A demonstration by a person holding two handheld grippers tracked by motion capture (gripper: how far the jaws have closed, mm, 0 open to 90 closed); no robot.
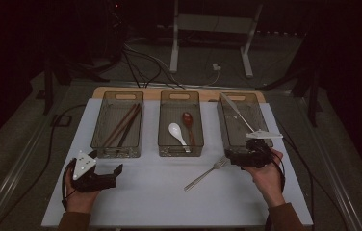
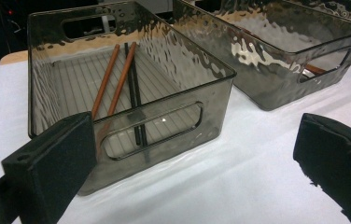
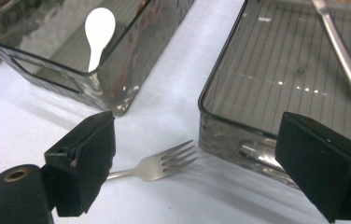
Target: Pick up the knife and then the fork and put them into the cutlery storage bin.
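A metal fork (image 1: 206,173) is lying on the white table (image 1: 145,202), tines pointing toward the near corner of the right-hand bin (image 1: 242,126), just short of touching it. The right gripper (image 1: 243,159) is hovering low at that bin's near wall, right beside the fork's tines; in the right gripper view its jaws are standing wide apart with nothing between the pads — the fork (image 3: 157,165) is showing on the table beyond them, its handle running behind the left jaw, and the bin (image 3: 267,84) is sitting just past the tines. A metal utensil (image 1: 237,111) is leaning inside that bin. The middle bin (image 1: 180,124) is holding a white spoon (image 1: 177,133) and a dark red spoon (image 1: 188,124). The left bin (image 1: 119,124) is holding chopsticks (image 1: 122,126) — two brown and one black in the left gripper view. The left gripper (image 1: 112,173) is resting on the table in front of the left bin, well apart from the fork, its jaws gaping wide and gripping nothing.
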